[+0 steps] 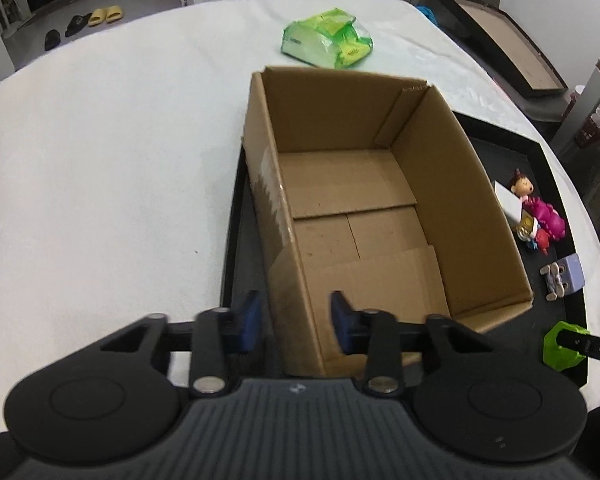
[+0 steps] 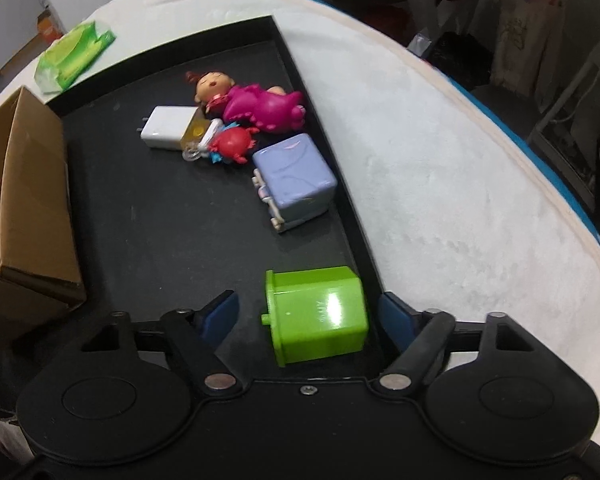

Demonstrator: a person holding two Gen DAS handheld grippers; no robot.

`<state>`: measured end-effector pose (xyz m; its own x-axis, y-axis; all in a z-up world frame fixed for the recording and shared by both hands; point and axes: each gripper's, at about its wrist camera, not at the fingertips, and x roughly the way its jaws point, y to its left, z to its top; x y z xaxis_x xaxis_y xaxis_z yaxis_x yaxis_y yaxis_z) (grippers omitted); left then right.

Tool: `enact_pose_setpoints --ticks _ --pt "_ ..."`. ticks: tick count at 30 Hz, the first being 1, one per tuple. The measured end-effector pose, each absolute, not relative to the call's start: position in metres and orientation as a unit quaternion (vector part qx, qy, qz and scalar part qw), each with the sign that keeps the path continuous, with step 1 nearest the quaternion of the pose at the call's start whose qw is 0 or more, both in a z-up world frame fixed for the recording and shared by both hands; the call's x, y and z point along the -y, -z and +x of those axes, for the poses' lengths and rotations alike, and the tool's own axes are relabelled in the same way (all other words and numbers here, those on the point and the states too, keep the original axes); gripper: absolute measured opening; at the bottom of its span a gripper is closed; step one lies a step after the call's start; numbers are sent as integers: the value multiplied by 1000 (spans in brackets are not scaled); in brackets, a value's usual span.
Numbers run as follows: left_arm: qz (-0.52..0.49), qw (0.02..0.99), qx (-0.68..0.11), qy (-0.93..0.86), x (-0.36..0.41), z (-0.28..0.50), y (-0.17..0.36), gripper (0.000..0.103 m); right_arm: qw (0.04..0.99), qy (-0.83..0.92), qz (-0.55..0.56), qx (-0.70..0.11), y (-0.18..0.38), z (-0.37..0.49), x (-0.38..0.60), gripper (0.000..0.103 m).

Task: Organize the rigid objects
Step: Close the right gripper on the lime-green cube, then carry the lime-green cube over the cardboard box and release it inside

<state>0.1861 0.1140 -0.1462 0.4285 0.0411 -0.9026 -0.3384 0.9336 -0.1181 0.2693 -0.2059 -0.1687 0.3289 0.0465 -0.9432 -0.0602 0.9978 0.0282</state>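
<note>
An empty cardboard box (image 1: 364, 208) stands on a black tray (image 2: 148, 216). My left gripper (image 1: 296, 320) is open, its fingers straddling the box's near left wall without touching it. My right gripper (image 2: 306, 316) is open around a green plastic block (image 2: 318, 314) lying on the tray's near right corner; the fingers stand apart from it. Further on the tray lie a lilac cube toy (image 2: 296, 182), a red crab toy (image 2: 234, 144), a magenta dinosaur (image 2: 268, 108), a doll head (image 2: 208, 84) and a white charger (image 2: 166, 128). The green block also shows in the left wrist view (image 1: 562, 346).
A green packet (image 1: 326, 38) lies on the white cloth-covered table (image 1: 112, 160) beyond the box. The box's corner (image 2: 24, 208) is left of my right gripper. A dark framed board (image 1: 504, 36) leans at the far right. The table edge curves off to the right.
</note>
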Motion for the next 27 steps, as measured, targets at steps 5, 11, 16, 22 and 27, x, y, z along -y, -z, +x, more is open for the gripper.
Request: enact_pose_setpoints --ticks 5,11,16,22,27 --pt "-117 842 -516 -108 -106 181 144 20 816 -45 -13 -577 170 267 200 51" --pt "-121 850 -505 -95 -106 171 137 19 824 -54 -20 -564 157 259 196 50" --pt "-115 851 -505 -81 -101 166 132 20 833 -59 -26 -550 140 251 192 50" --pt "-113 852 -507 -72 -99 163 131 20 846 -72 -34 -526 113 243 180 50" --pt "-124 848 -511 -62 -100 163 131 20 858 -90 -47 -504 89 242 161 50"
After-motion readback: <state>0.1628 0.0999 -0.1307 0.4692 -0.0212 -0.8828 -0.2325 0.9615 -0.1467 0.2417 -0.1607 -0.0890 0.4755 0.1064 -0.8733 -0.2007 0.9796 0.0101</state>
